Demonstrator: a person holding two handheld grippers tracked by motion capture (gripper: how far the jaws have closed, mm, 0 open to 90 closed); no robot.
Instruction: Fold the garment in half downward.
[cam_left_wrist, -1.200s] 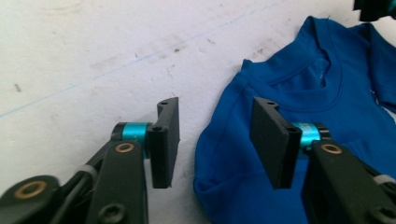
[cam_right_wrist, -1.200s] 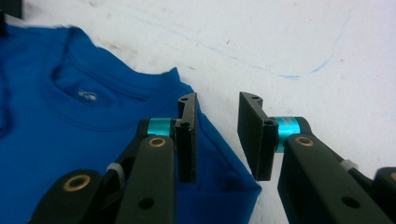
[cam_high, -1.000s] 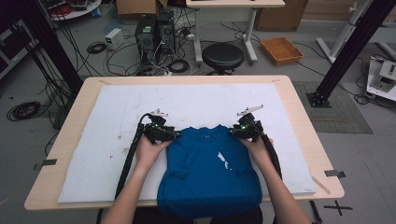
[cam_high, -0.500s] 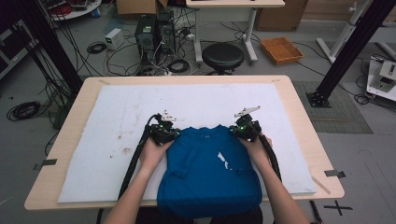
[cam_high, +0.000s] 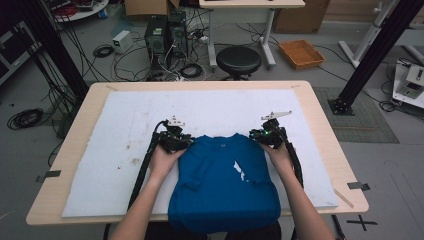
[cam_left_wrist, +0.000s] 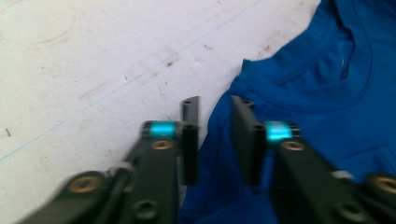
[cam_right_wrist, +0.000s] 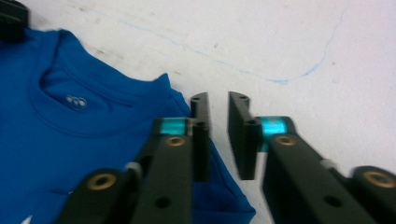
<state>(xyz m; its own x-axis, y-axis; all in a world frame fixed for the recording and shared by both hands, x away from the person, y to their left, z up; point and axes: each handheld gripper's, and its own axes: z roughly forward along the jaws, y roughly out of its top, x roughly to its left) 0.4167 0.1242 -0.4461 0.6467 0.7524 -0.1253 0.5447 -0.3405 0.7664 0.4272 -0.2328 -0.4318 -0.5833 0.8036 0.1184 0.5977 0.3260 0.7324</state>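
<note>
In the high view we see the blue T-shirt (cam_high: 224, 187) lying in the lower middle of the frame, folded, its hem hanging past the near edge of the worktop (cam_high: 320, 107), which is covered by a white mat (cam_high: 210, 110). Our left gripper (cam_high: 181, 144) sits at the shirt's upper-left shoulder corner and our right gripper (cam_high: 259, 136) at the upper-right one, both just at the cloth's edge.

In the left gripper view, the left gripper (cam_left_wrist: 215, 109) has just been opening; its 2 jaws stand narrowly apart with the shirt's shoulder edge (cam_left_wrist: 219, 112) running between them, and the pads do not press on it. The collar (cam_left_wrist: 345, 60) shows at the upper right.

In the right gripper view, the right gripper (cam_right_wrist: 218, 103) has likewise just been opening to a narrow gap; the gap lies over bare mat, with the shirt's corner (cam_right_wrist: 175, 91) just beside the left jaw.

Our worry from here: the right gripper could close on nothing, since the cloth sits outside its gap. The left might pinch a single layer, so the fold would sag or twist. With the hem overhanging, an uneven pull could drag the shirt off the worktop.
</note>
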